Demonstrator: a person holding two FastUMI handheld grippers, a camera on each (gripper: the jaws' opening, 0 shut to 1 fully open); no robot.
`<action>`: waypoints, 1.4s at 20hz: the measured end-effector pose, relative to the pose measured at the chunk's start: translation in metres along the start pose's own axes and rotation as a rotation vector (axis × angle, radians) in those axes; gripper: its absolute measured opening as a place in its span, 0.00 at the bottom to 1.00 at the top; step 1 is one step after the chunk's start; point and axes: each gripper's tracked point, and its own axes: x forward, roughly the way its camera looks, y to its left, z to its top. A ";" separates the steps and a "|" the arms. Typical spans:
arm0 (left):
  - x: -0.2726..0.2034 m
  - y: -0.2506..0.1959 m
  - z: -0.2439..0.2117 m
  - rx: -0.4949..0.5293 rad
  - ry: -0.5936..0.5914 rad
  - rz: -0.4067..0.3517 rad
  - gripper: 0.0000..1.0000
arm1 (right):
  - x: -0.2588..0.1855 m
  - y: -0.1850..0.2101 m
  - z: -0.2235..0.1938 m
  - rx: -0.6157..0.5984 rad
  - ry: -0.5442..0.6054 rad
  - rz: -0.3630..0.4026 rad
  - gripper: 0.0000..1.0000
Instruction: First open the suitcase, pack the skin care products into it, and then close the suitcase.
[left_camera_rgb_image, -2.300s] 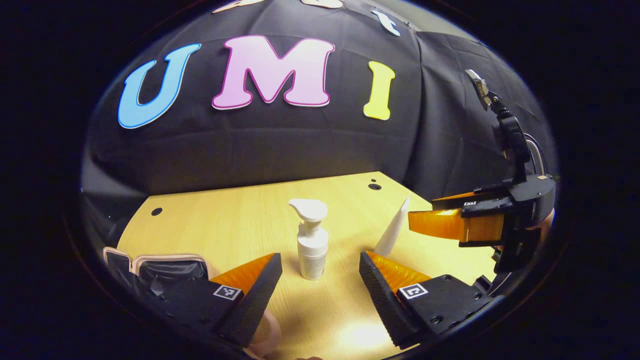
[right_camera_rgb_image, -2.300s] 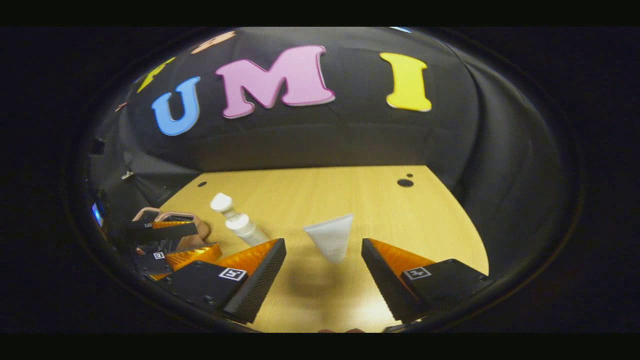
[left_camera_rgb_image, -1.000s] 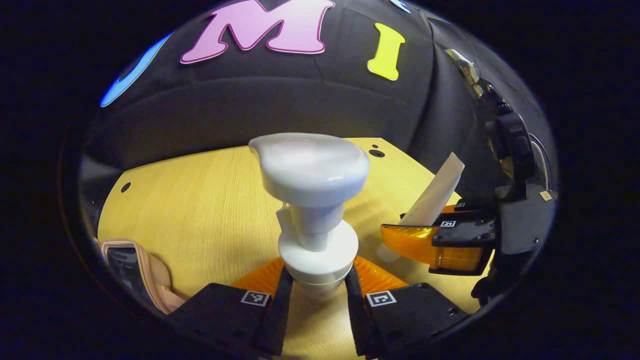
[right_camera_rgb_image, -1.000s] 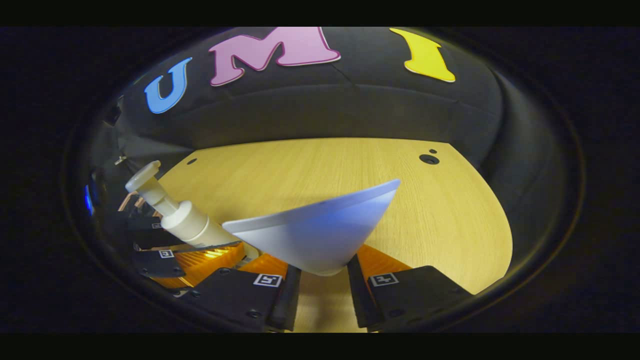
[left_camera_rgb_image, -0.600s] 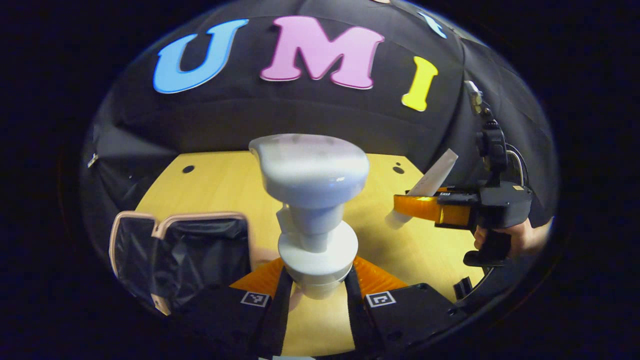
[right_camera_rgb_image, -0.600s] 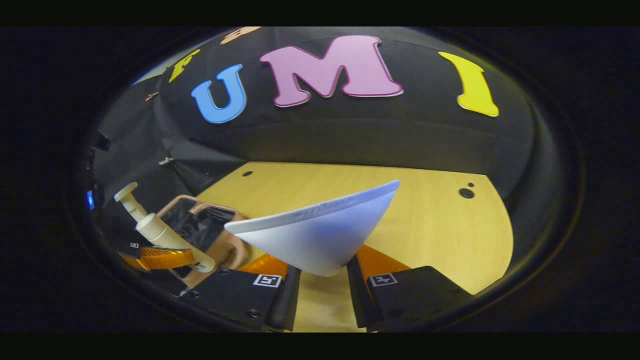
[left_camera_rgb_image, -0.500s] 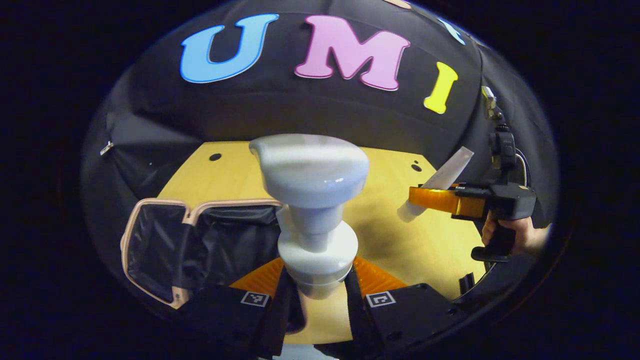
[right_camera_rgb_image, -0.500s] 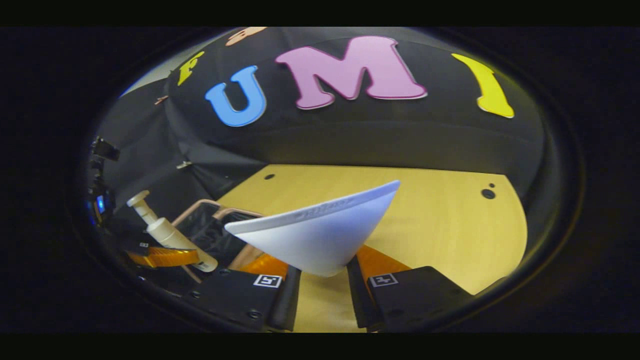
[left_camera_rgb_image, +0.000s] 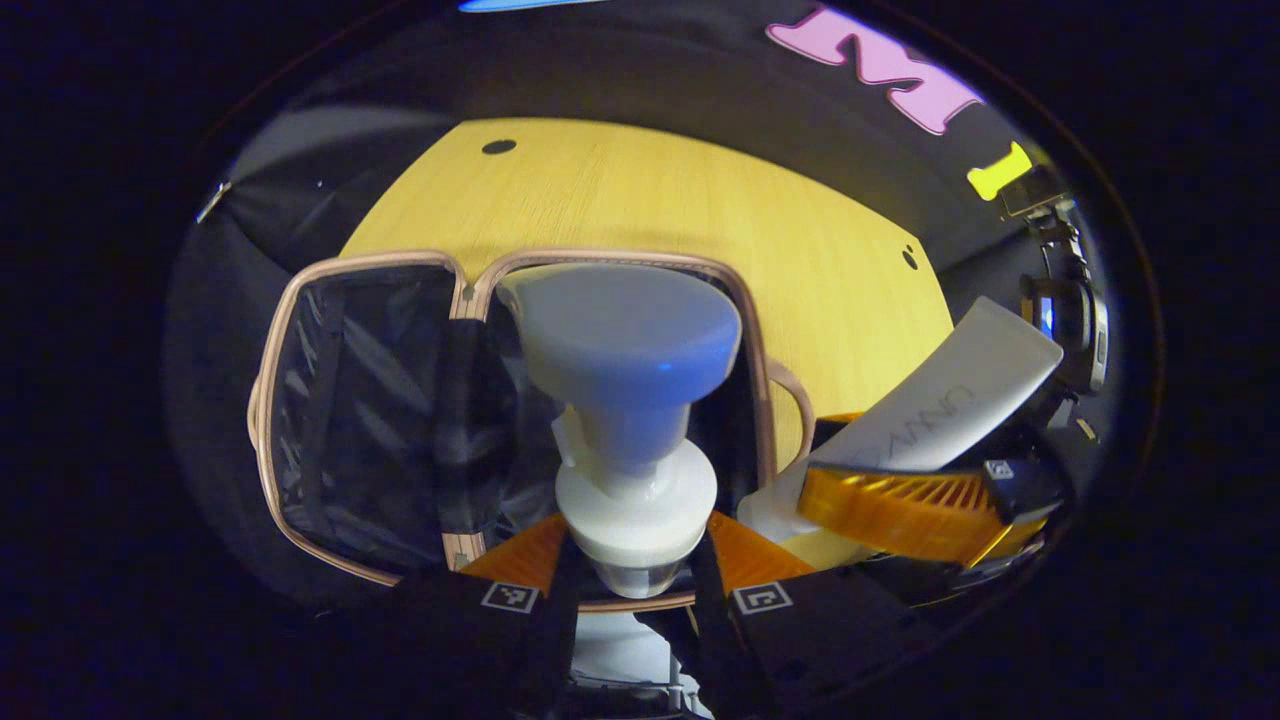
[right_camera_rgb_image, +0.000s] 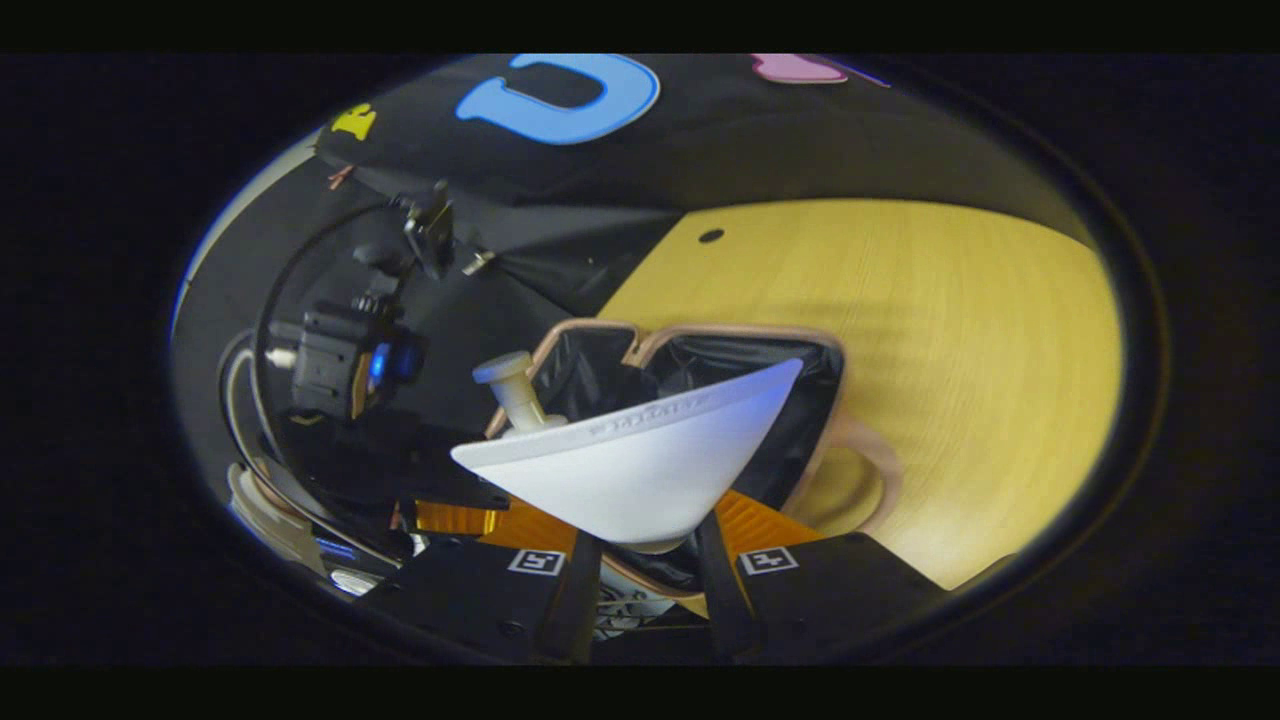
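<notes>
While both grippers hang over the open case, the scene reads as follows.

Suitcase: a small pink-rimmed suitcase lies open flat on the wooden table, its two dark-lined halves side by side with a hinge strip between them. In the right gripper view the suitcase sits just beyond the fingers, its handle loop resting on the table.

Left gripper: the left gripper has both fingers pressed against the sides of the white pump bottle, gripping it at the collar below the pump head. The bottle stands along the fingers, above the suitcase's right half.

Right gripper: the right gripper is clamped on the narrow end of a white tube, whose wide flat crimped end fans out away from the camera, over the open case.

Across views: from the left gripper view, the right gripper and its tube sit just beside the suitcase's right edge. From the right gripper view, the pump bottle pokes up behind the tube's edge.
</notes>
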 end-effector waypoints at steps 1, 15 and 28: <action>0.005 0.011 -0.002 0.017 0.042 0.024 0.55 | 0.015 -0.008 -0.011 0.008 0.062 -0.050 0.48; 0.081 0.049 -0.022 -0.030 0.328 -0.024 0.58 | 0.043 -0.040 -0.040 0.336 0.307 -0.298 0.52; 0.018 0.059 0.004 0.057 0.112 0.015 0.92 | -0.034 -0.025 -0.013 0.315 0.089 -0.251 0.98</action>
